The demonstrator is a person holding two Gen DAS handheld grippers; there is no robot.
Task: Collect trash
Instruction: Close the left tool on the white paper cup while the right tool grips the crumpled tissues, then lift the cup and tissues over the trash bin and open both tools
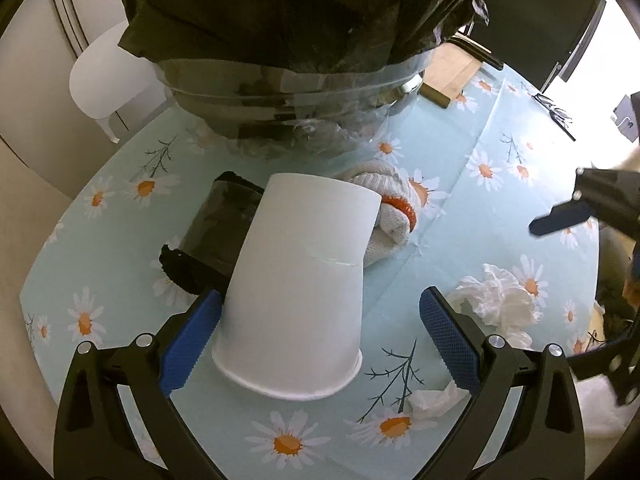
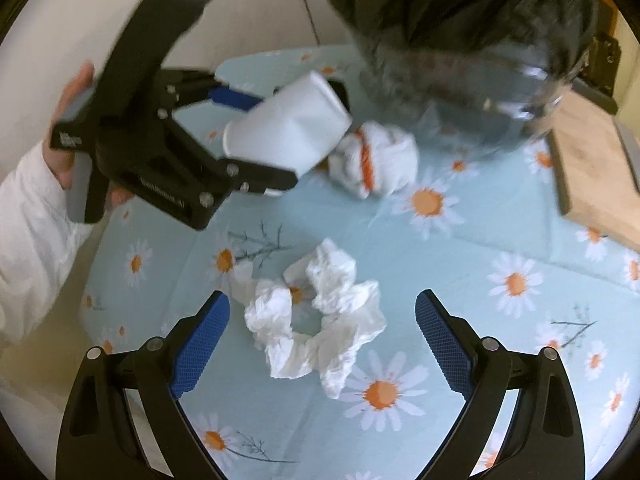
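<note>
Reaching in: both my hand-held grippers work a daisy-print surface (image 2: 460, 248) strewn with rubbish.
Right hand-held gripper (image 2: 322, 322): jaws spread wide, holding nothing, hovering just above a crumpled white tissue (image 2: 316, 320) that lies between the blue pads.
Tissue handling: I judge it feather-light, soft and springy; it should crush flat in a pinch, so closing across its bunched middle looks safest, as a loose edge might tear or slip.
Left hand-held gripper (image 1: 320, 344): jaws apart around a white paper cup (image 1: 304, 280) lying on its side, rim towards me; my left pad seems to touch its wall, the right pad stands clear. In the right wrist view the cup looks tilted up, but blur leaves that unsure.
Cup handling: light, thin-walled, already creased; I would squeeze gently across the body near the rim, where it is stiffest.
Beside the cup: a dark cylindrical container (image 1: 216, 232) on its side.
Just beyond: a balled white cloth with an orange band (image 1: 394, 208).
Farthest: a clear bin lined with a black bag (image 1: 288, 92), apparently the trash's destination.
</note>
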